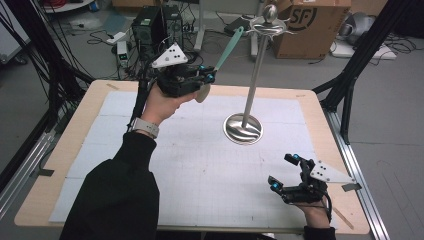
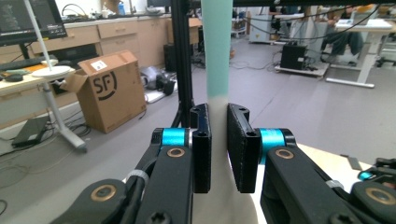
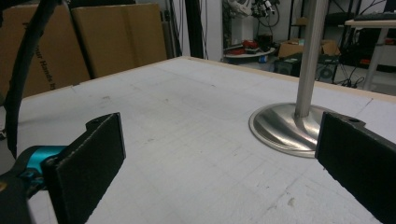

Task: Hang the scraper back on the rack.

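A utensil with a teal handle (image 1: 227, 48) and a pale beige head (image 1: 203, 93) is held up over the table's far left, its handle slanting toward the top of a steel stand (image 1: 253, 75). My left gripper (image 1: 209, 77) is shut on it near where handle meets head; in the left gripper view the teal handle (image 2: 216, 46) rises between the jaws. The stand has a round base (image 1: 243, 128) and hooked arms around a knob (image 1: 270, 14). My right gripper (image 1: 285, 172) rests open near the table's front right, nothing between its jaws, with the stand's base (image 3: 285, 126) ahead.
A white gridded mat (image 1: 200, 160) covers the wooden table (image 1: 60, 150). Behind the table stand a cardboard box (image 1: 310, 25), a black computer tower (image 1: 150, 25) and cables on the floor. Black frame legs (image 1: 360, 55) rise at the right.
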Available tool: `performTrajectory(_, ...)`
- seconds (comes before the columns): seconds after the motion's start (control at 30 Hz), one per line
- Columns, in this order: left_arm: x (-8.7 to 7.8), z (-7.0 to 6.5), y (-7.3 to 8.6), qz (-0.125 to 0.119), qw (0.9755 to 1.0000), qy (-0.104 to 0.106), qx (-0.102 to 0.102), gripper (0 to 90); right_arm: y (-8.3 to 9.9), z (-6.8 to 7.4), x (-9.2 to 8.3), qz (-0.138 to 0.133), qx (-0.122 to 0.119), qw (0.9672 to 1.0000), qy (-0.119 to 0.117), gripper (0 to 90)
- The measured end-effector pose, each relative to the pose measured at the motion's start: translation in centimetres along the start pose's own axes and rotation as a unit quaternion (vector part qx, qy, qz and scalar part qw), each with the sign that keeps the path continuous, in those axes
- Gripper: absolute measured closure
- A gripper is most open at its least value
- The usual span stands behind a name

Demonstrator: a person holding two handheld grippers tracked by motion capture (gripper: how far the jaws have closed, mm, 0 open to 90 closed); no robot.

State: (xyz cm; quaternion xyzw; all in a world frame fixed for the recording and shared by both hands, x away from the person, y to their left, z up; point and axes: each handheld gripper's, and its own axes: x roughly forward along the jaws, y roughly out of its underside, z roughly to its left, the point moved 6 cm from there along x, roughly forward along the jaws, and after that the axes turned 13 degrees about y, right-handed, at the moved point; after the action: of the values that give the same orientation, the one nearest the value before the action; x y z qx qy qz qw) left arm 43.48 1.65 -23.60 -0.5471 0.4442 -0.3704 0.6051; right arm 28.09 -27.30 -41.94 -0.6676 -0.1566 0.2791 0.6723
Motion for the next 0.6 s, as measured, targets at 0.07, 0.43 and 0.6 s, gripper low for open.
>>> performTrajectory(0.07,0.10,-0.04,0.01,-0.001,1.0000,-0.001,0.002,80.4,-0.03,0.02,-0.07,0.000,0.001,1.0000,0.001,0.5)
performTrajectory(0.43,0.50,0.30,0.24,-0.005,1.0000,-0.002,-0.004,80.4,0.15,-0.13,-0.09,0.002,0.002,1.0000,0.001,0.6)
performTrajectory(0.6,0.68,0.10,0.20,-0.007,1.0000,0.002,0.000,80.4,0.20,-0.24,-0.03,0.001,0.005,1.0000,0.002,0.6)
